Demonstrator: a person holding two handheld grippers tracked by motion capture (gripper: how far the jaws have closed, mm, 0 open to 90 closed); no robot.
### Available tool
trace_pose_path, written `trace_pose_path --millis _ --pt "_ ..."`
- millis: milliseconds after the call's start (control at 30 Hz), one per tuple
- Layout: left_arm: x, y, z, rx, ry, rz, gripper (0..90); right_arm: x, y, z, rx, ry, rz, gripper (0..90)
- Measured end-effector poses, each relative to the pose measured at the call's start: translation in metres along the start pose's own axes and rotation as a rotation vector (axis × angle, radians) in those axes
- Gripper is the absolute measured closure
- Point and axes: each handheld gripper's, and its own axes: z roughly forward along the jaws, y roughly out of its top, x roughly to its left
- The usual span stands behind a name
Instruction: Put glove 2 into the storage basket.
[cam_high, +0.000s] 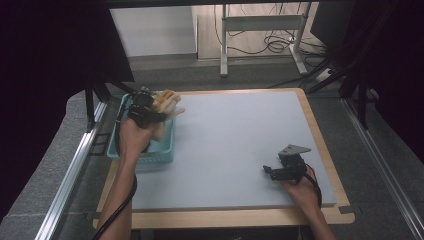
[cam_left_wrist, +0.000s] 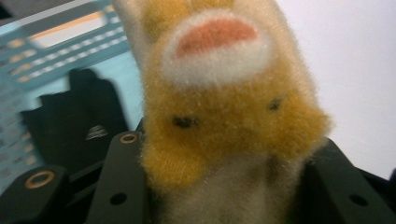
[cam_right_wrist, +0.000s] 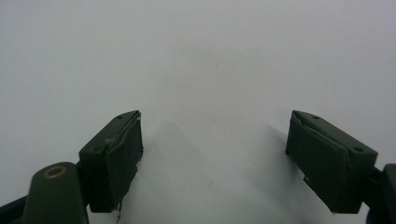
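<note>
The orange-and-cream plush toy is clamped between the jaws of the left gripper above the teal basket, its length stretched toward the grey mat, where the right gripper is held agape, well apart.

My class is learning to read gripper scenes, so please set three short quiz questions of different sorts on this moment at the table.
1. True or false: the left gripper is shut on the plush toy.
2. Multiple choice: how do the right gripper jaws stand? A) shut on a block B) open with nothing between them C) shut on a cloth
3. Fill in: the dark thing lying in the teal basket looks like a black ____.

Key:
1. True; in the left gripper view the jaws press the toy's sides.
2. B; between them is just the grey mat.
3. Glove, though it is blurred.
</note>
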Motion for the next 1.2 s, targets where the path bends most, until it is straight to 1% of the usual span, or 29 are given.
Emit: trace_pose_path --millis 67,200,400,467,533,633,667,800,833,867,900,933,967,1000,1067,1100,1167,1200 --pt "0.011 -0.001 0.005 0.016 0.023 -0.029 55.6 0.000 0.000 0.000 0.000 0.000 0.000 18.2" --pt "0.026 -0.004 0.021 0.042 0.048 -0.069 56.9 0.000 0.000 0.000 0.000 0.000 0.000 18.2" --pt "0.041 -0.009 0.055 0.101 0.056 -0.135 59.7 0.000 0.000 0.000 0.000 0.001 0.000 18.2" --pt "0.045 -0.011 0.067 0.125 0.059 -0.145 60.3 0.000 0.000 0.000 0.000 0.001 0.001 18.2" --pt "0.047 -0.014 0.078 0.143 0.051 -0.159 60.5 0.000 0.000 0.000 0.000 0.001 0.001 18.2" --pt "0.047 -0.016 0.094 0.171 0.043 -0.171 60.6 0.000 0.000 0.000 0.000 0.001 0.001 18.2" --pt "0.046 -0.017 0.098 0.172 0.039 -0.173 60.6 0.000 0.000 0.000 0.000 0.001 0.001 18.2" --pt "0.042 -0.014 0.111 0.177 -0.011 -0.187 59.7 0.000 0.000 0.000 0.000 0.001 0.001 18.2" --pt "0.040 -0.014 0.114 0.187 -0.017 -0.178 58.2 0.000 0.000 0.000 0.000 0.001 0.001 18.2" --pt "0.038 -0.013 0.117 0.203 -0.019 -0.168 53.4 0.000 0.000 0.000 0.000 0.001 0.001 18.2" --pt "0.035 -0.012 0.120 0.214 -0.012 -0.160 45.2 0.000 0.000 0.000 0.000 0.001 0.001 18.2" --pt "0.034 -0.012 0.122 0.230 -0.004 -0.138 34.6 0.000 0.000 0.000 0.000 0.001 0.001 18.2" --pt "0.033 -0.012 0.122 0.244 -0.003 -0.120 26.2 0.000 0.000 0.000 0.000 0.001 0.001 18.2" --pt "0.033 -0.012 0.121 0.248 -0.007 -0.112 20.0 0.000 0.000 0.000 0.000 0.001 0.001 18.2" --pt "0.033 -0.011 0.114 0.247 0.003 -0.103 12.7 0.000 0.000 0.000 0.000 0.001 0.001 18.2" --pt "0.033 -0.011 0.110 0.244 -0.007 -0.096 9.3 0.000 0.000 0.000 0.000 0.001 0.001 18.2" --pt "0.035 -0.009 0.097 0.213 -0.047 -0.097 7.8 0.000 0.000 0.000 0.000 0.001 0.001 18.2" --pt "0.037 -0.008 0.089 0.192 -0.058 -0.098 7.5 0.000 0.000 0.000 0.000 0.001 0.001 18.2"
